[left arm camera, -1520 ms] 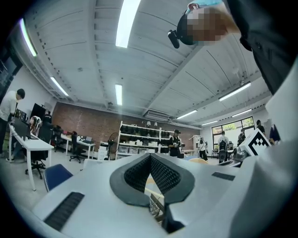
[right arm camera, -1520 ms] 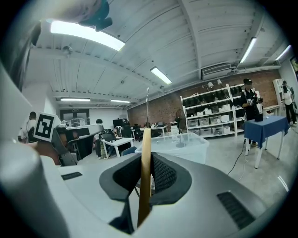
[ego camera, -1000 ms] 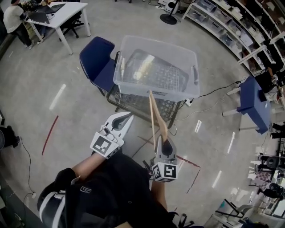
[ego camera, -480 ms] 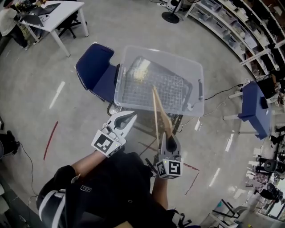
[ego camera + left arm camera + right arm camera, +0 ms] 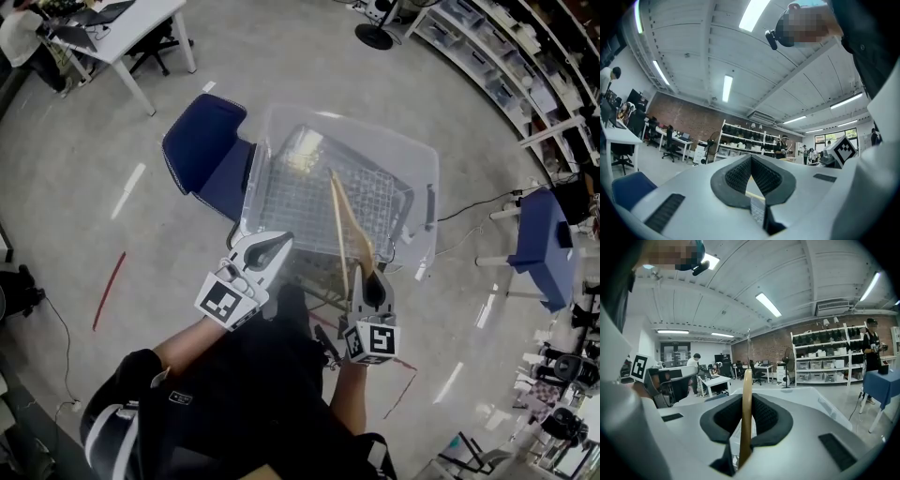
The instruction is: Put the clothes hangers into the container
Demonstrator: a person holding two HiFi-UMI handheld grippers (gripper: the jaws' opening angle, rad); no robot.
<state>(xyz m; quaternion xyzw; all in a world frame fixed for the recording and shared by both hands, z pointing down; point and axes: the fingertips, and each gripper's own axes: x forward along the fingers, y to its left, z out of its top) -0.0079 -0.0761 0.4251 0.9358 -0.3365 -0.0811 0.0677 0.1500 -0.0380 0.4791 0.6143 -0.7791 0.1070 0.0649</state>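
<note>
Hanger: light-brown wooden clothes hanger (image 5: 345,225), in the air and pinched at its near end.
Hanger axis: the long axis runs from the right claw away from the person. In the right gripper view it stands edge-on, with a thin metal hook pointing up.
Hanger location: it crosses the near rim, and its far end is above the container's interior.
Right claw (image 5: 367,279): pinching the hanger.
Left claw (image 5: 268,249): tips pressed together, nothing between them, just beside the container's near-left corner.
Container: clear rectangular plastic container (image 5: 424,164), open at the top.
Surface: black wire-mesh rack (image 5: 291,206) under the container.
Room: grey polished floor (image 5: 94,187) with a red tape line (image 5: 109,289). A blue chair (image 5: 202,141) stands beside the container, a white desk (image 5: 141,28) far left and shelving (image 5: 497,56) far right.
</note>
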